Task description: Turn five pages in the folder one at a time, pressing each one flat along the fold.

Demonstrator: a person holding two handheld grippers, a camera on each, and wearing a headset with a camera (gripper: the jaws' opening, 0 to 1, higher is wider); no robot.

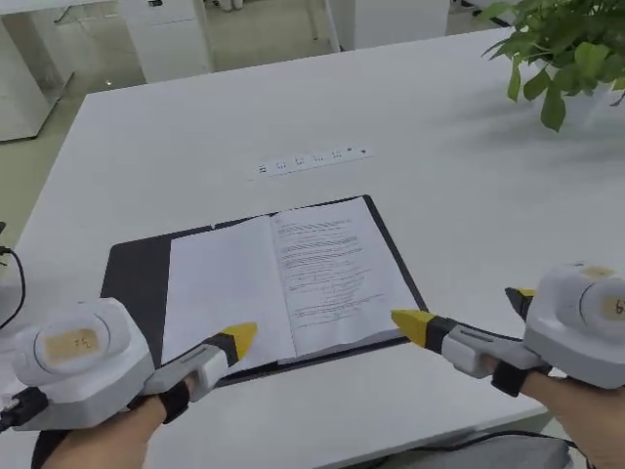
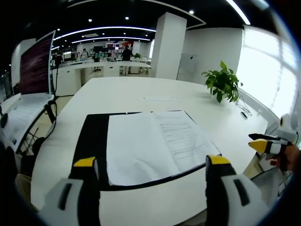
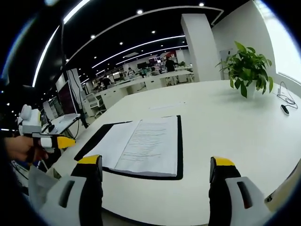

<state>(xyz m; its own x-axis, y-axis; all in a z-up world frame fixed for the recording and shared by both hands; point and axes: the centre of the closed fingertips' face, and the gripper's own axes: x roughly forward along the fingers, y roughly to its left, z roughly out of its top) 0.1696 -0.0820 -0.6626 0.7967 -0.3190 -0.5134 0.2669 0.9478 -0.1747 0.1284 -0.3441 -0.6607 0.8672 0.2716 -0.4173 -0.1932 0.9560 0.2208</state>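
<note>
Plainly, the coming move turns on where the loose page edge lies from each claw. The folder (image 1: 137, 283) lies open on the white table (image 1: 439, 147), just ahead of both grippers, with a blank page (image 1: 225, 283) on its left half and a printed page (image 1: 332, 269) on its right. The fold (image 1: 280, 283) between them is the long axis: it runs away from the person, with its near end leaning a little to the right. The right gripper (image 1: 467, 309) sits at the folder's near right corner, one yellow tip just beside the printed page's outer bottom corner. In the right gripper view its jaws stand wide apart with nothing between them. The left gripper (image 1: 234, 342) hovers at the near edge of the blank page, close to the fold. Its jaws are likewise spread wide and empty in the left gripper view, and I cannot tell whether its tip touches the paper. By my reckoning the right gripper is the nearer one to the printed page's free edge, so it is better placed to lift that corner and carry it leftward across the fold. The left gripper is already close enough to the fold to press the turned sheet flat along that line.
</note>
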